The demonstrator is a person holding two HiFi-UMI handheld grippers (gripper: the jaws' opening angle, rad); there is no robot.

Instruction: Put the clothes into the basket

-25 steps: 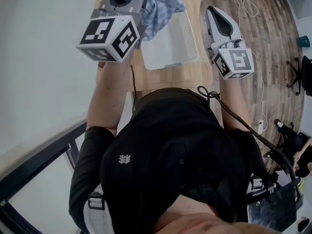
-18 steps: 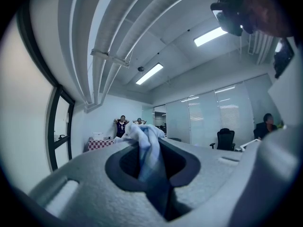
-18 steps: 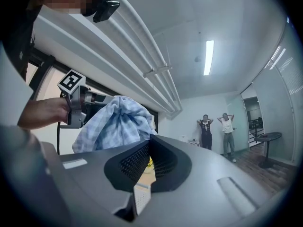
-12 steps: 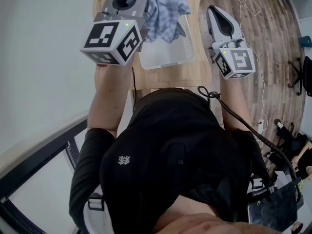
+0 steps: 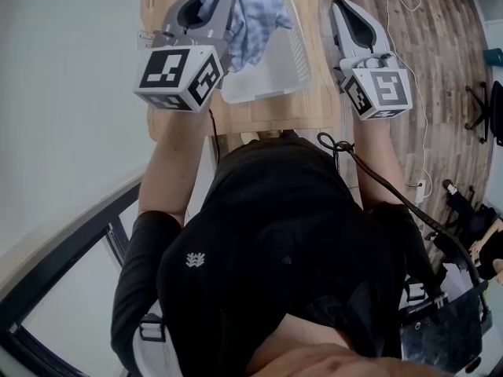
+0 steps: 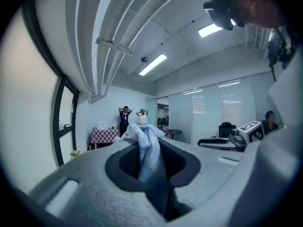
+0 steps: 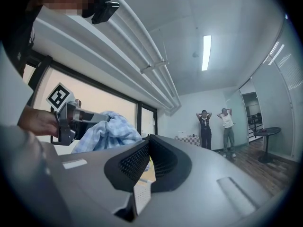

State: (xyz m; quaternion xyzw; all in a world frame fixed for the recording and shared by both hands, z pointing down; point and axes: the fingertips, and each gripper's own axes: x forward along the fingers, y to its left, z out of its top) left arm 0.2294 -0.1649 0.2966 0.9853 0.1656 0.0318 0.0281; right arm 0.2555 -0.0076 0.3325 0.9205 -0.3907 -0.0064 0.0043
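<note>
Left claw [image 6: 150,148], clamped on the blue checked cloth [image 5: 250,10], has sunk toward the worktop [image 5: 314,108]. The cloth's hanging tail, earlier bunched over the far left corner of the basket [image 5: 292,53], now drapes along the basket's left side toward its near left corner and covers more of the white interior. In the head view, the claw's marker cube [image 5: 179,77] has drawn closer to the worktop's near edge.

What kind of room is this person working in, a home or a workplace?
Most likely an office or lab room, not a home: glass partition walls, long ceiling lights and an office chair are in view, and the work is done at a plain wooden table.
</note>
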